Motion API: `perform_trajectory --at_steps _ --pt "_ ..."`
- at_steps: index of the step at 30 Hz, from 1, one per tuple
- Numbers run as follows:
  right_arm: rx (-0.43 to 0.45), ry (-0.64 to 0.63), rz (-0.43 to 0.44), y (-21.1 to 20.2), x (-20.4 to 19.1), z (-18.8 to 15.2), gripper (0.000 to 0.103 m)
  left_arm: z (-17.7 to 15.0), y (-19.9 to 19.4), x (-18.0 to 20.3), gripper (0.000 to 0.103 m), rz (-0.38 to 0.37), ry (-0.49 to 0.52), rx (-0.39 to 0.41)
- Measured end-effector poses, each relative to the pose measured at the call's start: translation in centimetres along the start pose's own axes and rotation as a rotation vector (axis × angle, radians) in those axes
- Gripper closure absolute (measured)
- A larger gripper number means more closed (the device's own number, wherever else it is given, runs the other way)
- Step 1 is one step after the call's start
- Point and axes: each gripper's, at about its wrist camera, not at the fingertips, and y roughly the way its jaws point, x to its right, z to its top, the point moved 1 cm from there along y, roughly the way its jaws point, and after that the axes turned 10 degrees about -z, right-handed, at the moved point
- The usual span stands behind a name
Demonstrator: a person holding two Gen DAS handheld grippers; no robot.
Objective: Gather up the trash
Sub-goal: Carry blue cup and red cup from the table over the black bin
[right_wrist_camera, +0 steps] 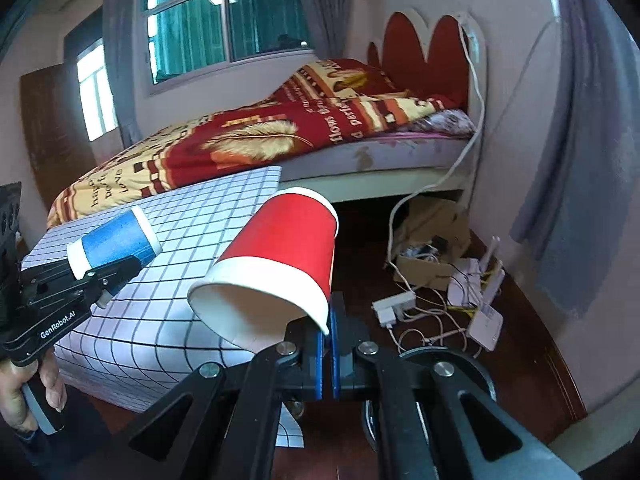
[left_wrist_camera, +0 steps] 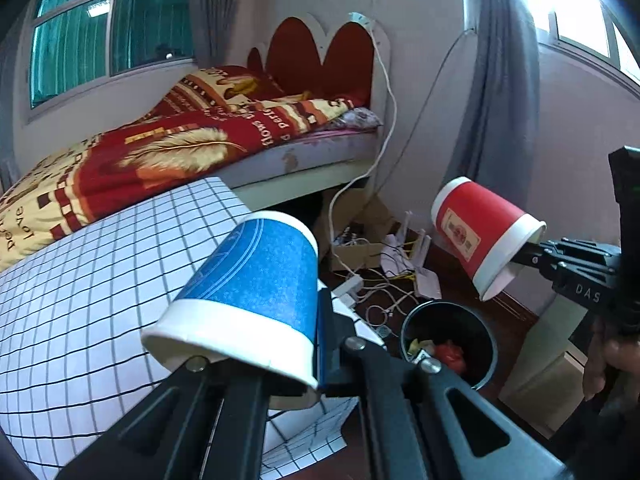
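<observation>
Item one: the left gripper (left_wrist_camera: 320, 344), jaws clenched on the white rim of a blue paper cup (left_wrist_camera: 256, 276), which was tipped with its base pointing away and upward and its mouth toward the handle, held in the air over the edge of a white grid-patterned table cover (left_wrist_camera: 80, 300). Item two: the right gripper (right_wrist_camera: 329, 332), jaws likewise pinched tight on the rim wall of a red paper cup (right_wrist_camera: 288, 248), tilted the same way, base up and away, mouth open toward the camera. A hand (right_wrist_camera: 24, 392) gripped the left tool's handle, and fingers (left_wrist_camera: 604, 364) showed on the right tool's handle. Item three: a dark round trash bin (left_wrist_camera: 452, 344) on the brown floor, just beside the table cover's corner, already containing red and yellowish scraps; in the left wrist view the blue cup sat to the left of it and the red cup above and to the right, both clear of its rim. Item four, background: a bed (right_wrist_camera: 360, 160) with a red and yellow blanket (right_wrist_camera: 248, 140), a cardboard box (right_wrist_camera: 424, 264), a white power strip (right_wrist_camera: 394, 306) and tangled cables on the floor beside the wall, grey curtains (left_wrist_camera: 496, 80) at the window.
</observation>
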Motion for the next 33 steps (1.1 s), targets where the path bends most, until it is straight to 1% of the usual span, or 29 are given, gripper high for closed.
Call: perform_trajectory --at_steps 6,12,15,19,26,30,33 --pt "-0.018 0.024 -0.050 -0.5 2.5 -1.3 0.100 -0.1 1.5 1.8 0.099 -0.052 0.007 -0.017" --pt "-0.043 0.067 -0.108 -0.9 5.8 -2.9 0.100 -0.2 3.5 5.1 0.099 -0.128 0.044 -0.045" --pt "-0.058 0.088 -0.136 -1.0 7.6 -3.9 0.100 -0.4 4.8 6.8 0.099 -0.170 0.057 -0.067" --pt "-0.085 0.104 -0.181 -1.1 9.9 -5.6 0.100 -1.4 7.0 9.1 0.099 -0.225 0.067 -0.116" --pt "-0.173 0.145 -0.243 0.1 14.5 -9.8 0.100 -3.2 11.1 12.5 0.099 -0.308 0.055 -0.205" --pt "-0.228 0.160 -0.251 1.4 15.9 -12.0 0.100 -3.9 12.6 13.7 0.099 -0.332 0.058 -0.238" --pt "-0.264 0.166 -0.250 2.8 16.6 -13.1 0.100 -4.7 14.4 14.3 0.099 -0.342 0.043 -0.280"
